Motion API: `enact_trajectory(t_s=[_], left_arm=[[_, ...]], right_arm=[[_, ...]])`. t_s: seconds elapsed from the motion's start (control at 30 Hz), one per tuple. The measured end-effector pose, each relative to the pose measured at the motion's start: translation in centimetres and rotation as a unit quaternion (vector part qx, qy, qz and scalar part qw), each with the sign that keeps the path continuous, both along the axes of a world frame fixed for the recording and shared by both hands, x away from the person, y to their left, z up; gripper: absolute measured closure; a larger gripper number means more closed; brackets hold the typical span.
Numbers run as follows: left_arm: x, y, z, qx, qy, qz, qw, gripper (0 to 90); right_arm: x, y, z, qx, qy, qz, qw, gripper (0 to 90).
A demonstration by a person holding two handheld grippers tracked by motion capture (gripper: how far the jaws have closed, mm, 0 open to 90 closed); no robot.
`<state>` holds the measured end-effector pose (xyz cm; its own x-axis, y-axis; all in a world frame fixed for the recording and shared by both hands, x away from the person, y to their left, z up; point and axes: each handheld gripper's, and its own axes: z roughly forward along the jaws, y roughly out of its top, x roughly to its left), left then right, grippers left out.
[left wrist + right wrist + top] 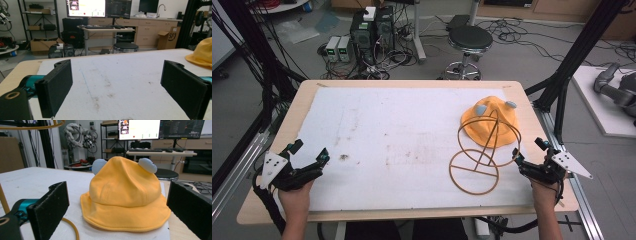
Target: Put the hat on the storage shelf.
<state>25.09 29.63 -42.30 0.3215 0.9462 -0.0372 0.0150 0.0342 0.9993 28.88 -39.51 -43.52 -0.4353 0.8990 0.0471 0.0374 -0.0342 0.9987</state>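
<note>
While both hands rested near the table's (272, 210) front edge, the left gripper (310, 158) and the right gripper (528, 156) each stood with jaws spread and empty, probably poised for a reach. Just beyond the right gripper stood the wire hat stand (482, 159), its ring base flat on the white mat (387, 130), its hoop upright. Behind it, touching, the yellow hat (125, 195) sat crown up, its brim flat and its two grey ears pointing upward, likely waiting to be hung.

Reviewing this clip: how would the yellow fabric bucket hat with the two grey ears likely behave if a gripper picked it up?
The yellow fabric bucket hat with grey ears looks soft: its crown is dented, so it would probably sag and fold when lifted. Being thin cloth, it is likely light. The open right gripper could probably pinch its brim without slipping.
</note>
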Motion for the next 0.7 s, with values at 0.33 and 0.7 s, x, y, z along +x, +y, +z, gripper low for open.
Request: enact_trajectory(t_s=[0.33, 0.7], left_arm=[[0.3, -0.37, 0.0, -0.002, 0.001, -0.009, 1.0, 10.9], [0.33, -0.47, 0.04, -0.002, 0.001, -0.008, 1.0, 11.0]], right_arm=[[-0.15, -0.02, 0.04, -0.009, -0.006, -0.001, 0.9999, 3.7], [-0.06, 0.0, 0.24, -0.009, -0.011, -0.002, 0.9999, 3.7]])
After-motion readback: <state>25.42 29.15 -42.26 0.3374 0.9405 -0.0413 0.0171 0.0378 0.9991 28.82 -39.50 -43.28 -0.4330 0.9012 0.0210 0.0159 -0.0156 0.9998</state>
